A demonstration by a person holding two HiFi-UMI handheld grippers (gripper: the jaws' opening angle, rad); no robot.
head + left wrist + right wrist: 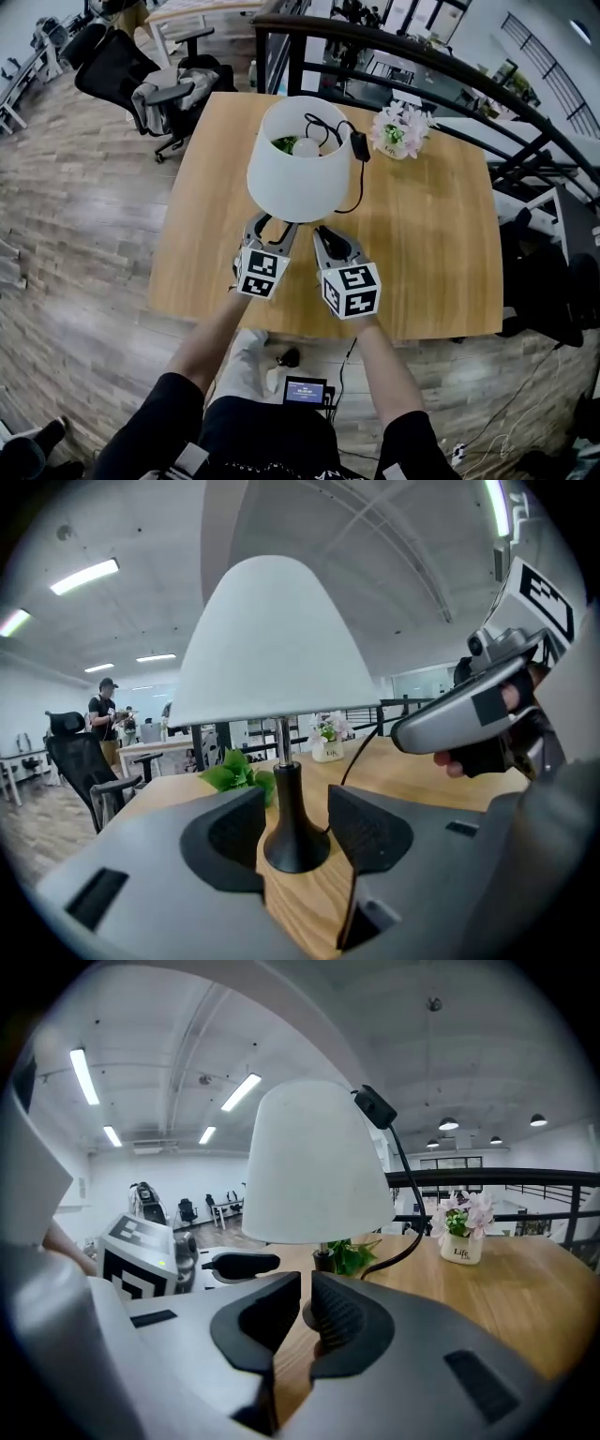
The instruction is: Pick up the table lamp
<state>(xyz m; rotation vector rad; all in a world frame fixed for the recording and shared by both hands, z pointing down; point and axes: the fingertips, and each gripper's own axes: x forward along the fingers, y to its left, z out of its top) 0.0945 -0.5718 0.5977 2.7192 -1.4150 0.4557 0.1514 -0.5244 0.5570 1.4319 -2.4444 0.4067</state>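
Our left claw [295, 822] is released, its jaws spread wide, and the table lamp [277, 649] stands right between them. The lamp's black flared base [295, 844] sits in the gap at the level of the pads. A sliver of wood shows on either side of it, so we judge that neither pad presses on it yet. The white shade hangs above this claw and reaches out over its tips. In the head view the tips are tucked under the shade's near rim.

Our right claw [305, 1309] is clenched on nothing, with its jaws brought together. The lamp's base stands just ahead of its tips, and the left claw lies close alongside on its left.

Past the lamp, ahead of both claws, a small green plant [234, 772] and a pot of pale flowers [398, 131] sit on the wooden table [441, 253]. The lamp's black cord [360, 187] trails off on the right claw's side.

As for progress, we judge the reach to be done for the left claw, which is lined up with the base inside its opening. Nothing beyond that is done. The lamp stands upright with its base flat on the table, ungripped and unlifted. What remains is to close the left claw on the base or the narrow neck above it and raise the lamp clear. The right claw would first have to open if it is to share the hold.
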